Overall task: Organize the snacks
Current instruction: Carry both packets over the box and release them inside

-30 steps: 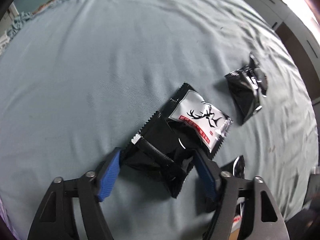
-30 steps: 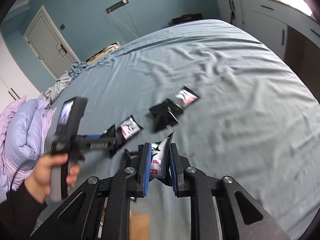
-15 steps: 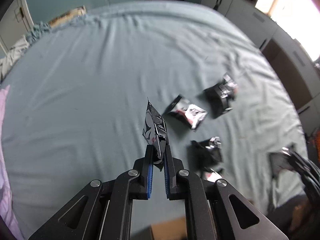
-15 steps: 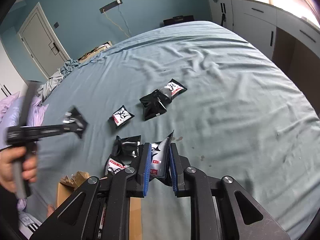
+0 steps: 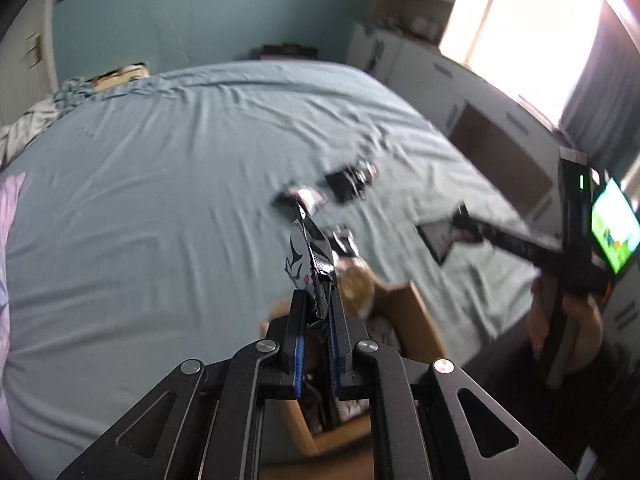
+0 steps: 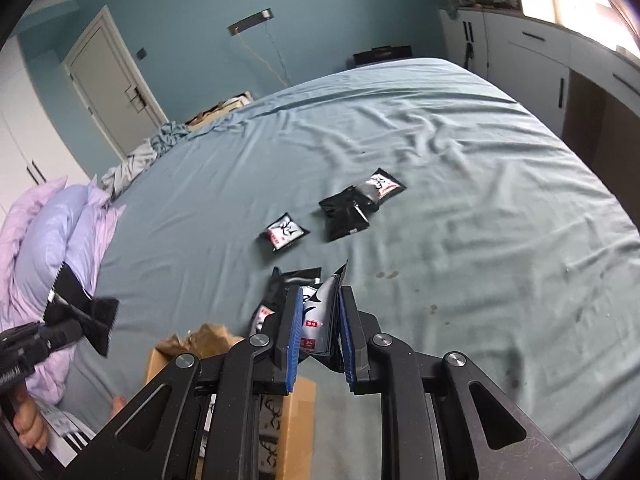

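A: What is nearest in each wrist view?

B: The left tool (image 5: pixel 316 312) is clamped narrow on a black snack packet (image 5: pixel 308 256), which stands up edge-on above an open cardboard box (image 5: pixel 420 320). The right tool (image 6: pixel 320 320) is pinched on another snack packet with a white face (image 6: pixel 316 312), just above the same box (image 6: pixel 300 400) (printed packets show inside it).

A: And a little farther out?

B: On the bed (image 6: pixel 440 140), just past the right tool, a black packet (image 6: pixel 296 280) lies flat. Beyond it sits a single packet with a white panel (image 6: pixel 283 233), then two overlapping packets (image 6: pixel 360 204), one black side up.

A: Is the person visible?

B: Only in part: a hand (image 6: pixel 28 420) at the lower left edge of the right wrist view, gripping the left tool's handle. At the far side stand a pale door (image 6: pixel 108 92) and white cabinets (image 6: pixel 532 60).
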